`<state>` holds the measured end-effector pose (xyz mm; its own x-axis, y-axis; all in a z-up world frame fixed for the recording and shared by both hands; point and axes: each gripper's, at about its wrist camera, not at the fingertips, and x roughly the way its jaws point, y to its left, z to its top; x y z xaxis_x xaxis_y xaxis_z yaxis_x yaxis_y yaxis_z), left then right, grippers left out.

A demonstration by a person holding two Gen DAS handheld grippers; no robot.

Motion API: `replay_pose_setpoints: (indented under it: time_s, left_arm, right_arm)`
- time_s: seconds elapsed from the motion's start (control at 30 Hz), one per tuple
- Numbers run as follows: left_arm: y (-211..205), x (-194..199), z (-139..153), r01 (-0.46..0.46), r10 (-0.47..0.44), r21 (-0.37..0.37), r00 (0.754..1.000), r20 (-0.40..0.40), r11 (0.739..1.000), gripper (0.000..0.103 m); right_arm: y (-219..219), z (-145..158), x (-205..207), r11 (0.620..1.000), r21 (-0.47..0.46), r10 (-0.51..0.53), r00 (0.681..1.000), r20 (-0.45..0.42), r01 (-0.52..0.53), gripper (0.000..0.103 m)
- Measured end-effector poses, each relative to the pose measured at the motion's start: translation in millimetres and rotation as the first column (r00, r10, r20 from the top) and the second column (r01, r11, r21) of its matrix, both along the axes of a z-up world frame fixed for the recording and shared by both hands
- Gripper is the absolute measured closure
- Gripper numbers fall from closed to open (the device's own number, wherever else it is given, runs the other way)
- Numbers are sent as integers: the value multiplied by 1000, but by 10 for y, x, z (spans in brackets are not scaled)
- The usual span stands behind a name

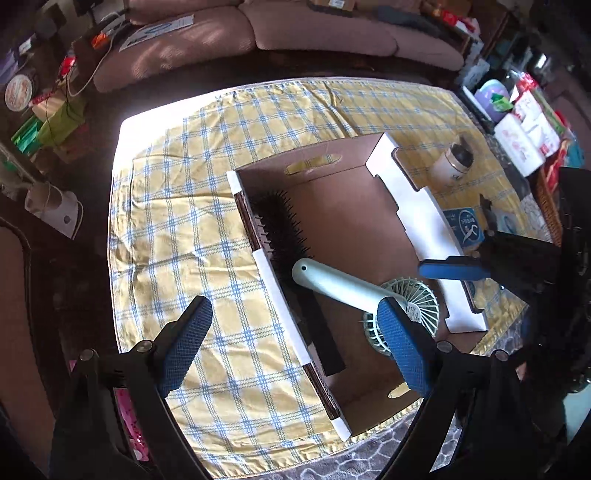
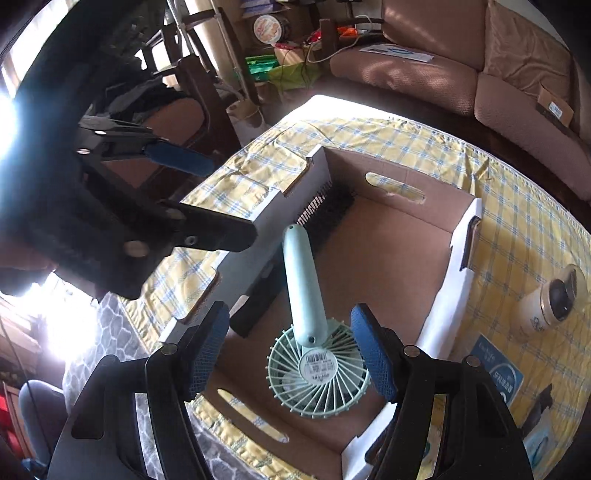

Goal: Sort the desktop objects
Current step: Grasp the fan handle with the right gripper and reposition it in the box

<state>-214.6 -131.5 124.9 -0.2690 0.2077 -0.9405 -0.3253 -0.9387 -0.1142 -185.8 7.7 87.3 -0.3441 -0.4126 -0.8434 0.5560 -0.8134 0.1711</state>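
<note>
An open cardboard box [image 1: 406, 192] [image 2: 458, 236] stands on the yellow checked cloth. Inside it lie a black hairbrush [image 1: 280, 229] [image 2: 328, 206] and a mint-green handheld fan [image 1: 343, 284] [image 2: 310, 332]. My right gripper [image 2: 291, 358] is open above the box, its blue pads either side of the fan head without touching it. My left gripper [image 1: 295, 343] is open above the box's left wall. The right gripper also shows in the left wrist view [image 1: 458, 266], and the left gripper in the right wrist view [image 2: 207, 195].
A white jar with a dark lid [image 1: 452, 164] [image 2: 546, 302] and a blue packet [image 1: 465, 225] [image 2: 498, 373] lie on the cloth right of the box. A brown sofa [image 1: 258, 33] stands behind the table. Cluttered shelves flank both sides.
</note>
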Motion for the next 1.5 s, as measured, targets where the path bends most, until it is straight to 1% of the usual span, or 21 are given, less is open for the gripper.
replay_pose_setpoints:
  time_s: [0.07,0.13,0.2,0.23,0.27,0.37,0.4,0.5,0.63,0.77,0.87,0.97,1.07,1.13,1.17,1.2,1.27,1.3,1.37,1.47,1.5]
  left_arm:
    - [-154,79,-55,-29,29,31,1000,2,999,13]
    - [-279,163,-94,-49,49,72,999,1,996,13]
    - [-356,252,-104,-63,65,94,998,-15,994,13]
    - [-369,289,-98,-60,63,93,998,-27,994,13]
    - [-378,324,-94,-58,62,94,997,-37,994,13]
    - [-387,401,-44,-52,59,118,997,-59,992,13]
    - [-376,421,-21,-49,57,123,996,-66,991,13]
    - [-321,452,42,-26,37,121,995,-89,992,13]
    - [-260,475,109,-8,23,136,994,-104,991,13]
    - [-258,508,213,-12,34,190,993,-111,982,13]
    - [-254,545,323,-7,35,212,991,-128,977,12]
    - [-274,589,448,8,27,236,989,-146,972,7]
    - [-396,611,592,15,33,326,990,-141,945,5]
    - [-423,616,689,74,-19,344,987,-161,936,0]
    - [-402,631,732,119,-62,334,982,-177,935,0]
    - [-367,642,771,165,-108,302,974,-197,939,0]
    - [-247,681,799,276,-227,212,946,-230,938,0]
    - [-172,705,787,335,-291,168,926,-240,927,0]
    - [6,745,697,430,-404,80,886,-227,899,0]
    - [211,795,478,545,-546,-67,812,-206,836,0]
    - [244,780,383,557,-569,-117,802,-178,822,0]
  right_arm:
    - [-121,-158,-85,1000,16,1,1000,11,-1,36]
    - [-219,-287,-162,999,33,0,999,33,-1,43]
    - [-304,-368,-225,997,78,0,1000,29,-2,58]
    - [-326,-393,-258,995,103,1,1000,29,-4,62]
    - [-341,-407,-296,992,125,-1,1000,31,-3,73]
    - [-320,-371,-382,990,139,-5,1000,23,1,80]
    - [-301,-344,-386,989,148,-6,1000,10,5,80]
    - [-213,-215,-347,993,114,-9,1000,-17,11,80]
    - [-102,41,-205,998,56,-3,996,-91,9,80]
    - [-35,233,-44,1000,21,17,990,-141,-14,80]
    - [-52,263,73,998,29,52,984,-169,-48,80]
    - [-78,250,146,997,15,75,980,-183,-73,80]
    - [-103,216,198,995,-3,99,977,-191,-101,79]
    - [-148,201,249,990,-13,134,971,-198,-139,79]
    - [-182,191,282,986,-14,159,967,-198,-165,79]
    - [-212,179,319,981,-13,187,963,-196,-193,79]
    - [-287,150,386,972,28,234,950,-207,-233,79]
    - [-312,136,419,967,44,256,943,-212,-253,81]
    - [-331,138,477,954,49,299,927,-226,-295,82]
    - [-349,145,517,941,83,339,912,-232,-328,82]
    - [-349,138,502,943,107,333,915,-227,-316,82]
